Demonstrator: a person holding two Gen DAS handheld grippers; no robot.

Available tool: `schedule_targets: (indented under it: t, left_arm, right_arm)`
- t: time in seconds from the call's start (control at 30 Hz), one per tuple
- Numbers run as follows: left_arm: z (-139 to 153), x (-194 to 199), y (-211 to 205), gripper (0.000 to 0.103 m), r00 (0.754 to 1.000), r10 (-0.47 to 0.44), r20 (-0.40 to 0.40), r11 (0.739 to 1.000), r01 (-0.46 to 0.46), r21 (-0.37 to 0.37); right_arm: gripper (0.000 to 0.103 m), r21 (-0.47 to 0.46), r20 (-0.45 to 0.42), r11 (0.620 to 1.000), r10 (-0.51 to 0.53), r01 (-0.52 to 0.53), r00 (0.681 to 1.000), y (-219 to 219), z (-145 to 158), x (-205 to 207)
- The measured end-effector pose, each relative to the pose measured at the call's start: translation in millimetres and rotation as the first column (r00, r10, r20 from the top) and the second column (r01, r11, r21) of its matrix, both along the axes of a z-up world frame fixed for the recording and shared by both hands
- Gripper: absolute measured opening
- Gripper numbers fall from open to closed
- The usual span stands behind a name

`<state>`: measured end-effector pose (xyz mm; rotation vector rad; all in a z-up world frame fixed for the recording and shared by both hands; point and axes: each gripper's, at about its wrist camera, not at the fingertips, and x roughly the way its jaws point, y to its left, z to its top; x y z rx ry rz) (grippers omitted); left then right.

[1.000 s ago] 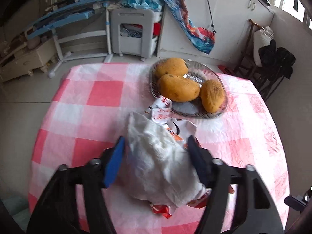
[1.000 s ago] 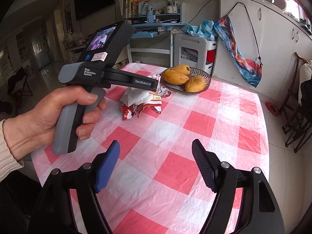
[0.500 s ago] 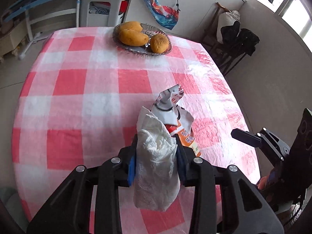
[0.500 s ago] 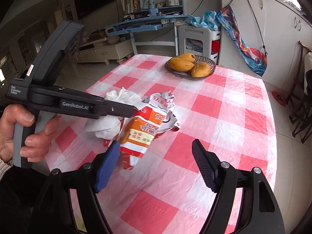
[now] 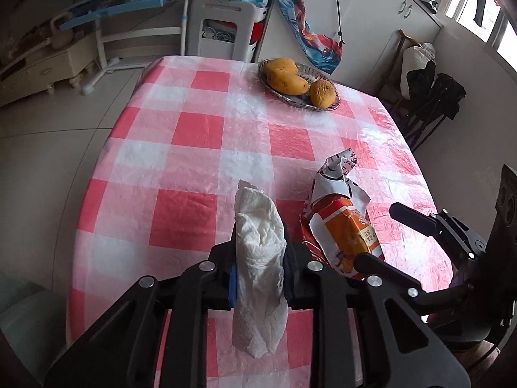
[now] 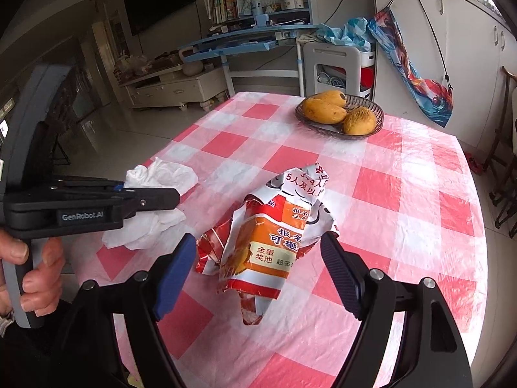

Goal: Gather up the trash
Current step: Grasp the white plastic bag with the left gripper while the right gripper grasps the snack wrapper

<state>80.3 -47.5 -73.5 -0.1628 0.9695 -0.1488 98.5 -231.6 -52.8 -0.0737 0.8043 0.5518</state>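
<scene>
A crumpled white tissue (image 5: 258,278) hangs between the fingers of my left gripper (image 5: 260,249). Its jaws are closing, and the pads press on the tissue just above the checked table (image 5: 200,129). In the right wrist view the left gripper (image 6: 155,199) holds the tissue (image 6: 161,174) at the left, with a hand on its grip. An orange, red and white snack wrapper (image 6: 265,236) lies crumpled on the cloth. My right gripper (image 6: 258,249) straddles its near end with jaws wide and opening slightly, pads clear of it. The wrapper (image 5: 345,226) and right gripper (image 5: 374,232) also show at right in the left wrist view.
A glass dish (image 6: 378,126) with three mangoes (image 6: 323,111) sits at the table's far side. Beyond the table are a blue desk (image 6: 245,42), a white stool (image 6: 332,64) and white cabinets. Dark chairs (image 5: 429,103) stand beside the table's right edge.
The left gripper closed on the tissue and pulled back from the dish toward the near edge. The wrapper came away and now lies on the cloth. The right gripper moved up around it.
</scene>
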Motion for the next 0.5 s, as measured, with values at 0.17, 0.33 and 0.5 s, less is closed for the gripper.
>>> schedule_targets:
  t: [0.17, 0.33, 0.5]
  left_arm:
    - [6.3, 4.1, -7.2, 0.021, 1.000, -0.009, 0.010, 1.000, 0.009, 0.008]
    - [6.2, 5.2, -6.8, 0.021, 1.000, -0.015, 0.010, 1.000, 0.014, 0.014]
    - [12.5, 0.7, -2.2, 0.021, 0.999, 0.008, 0.035, 1.000, -0.009, 0.019]
  right_arm:
    - [0.069, -0.022, -0.051, 1.000, -0.020, 0.019, 0.998, 2.9, -14.8, 12.6]
    - [0.031, -0.017, -0.085, 1.000, -0.005, 0.003, 0.996, 0.2, -20.4, 13.8]
    - [0.024, 0.026, -0.053, 0.999, 0.036, -0.035, 0.998, -5.2, -6.2, 1.8]
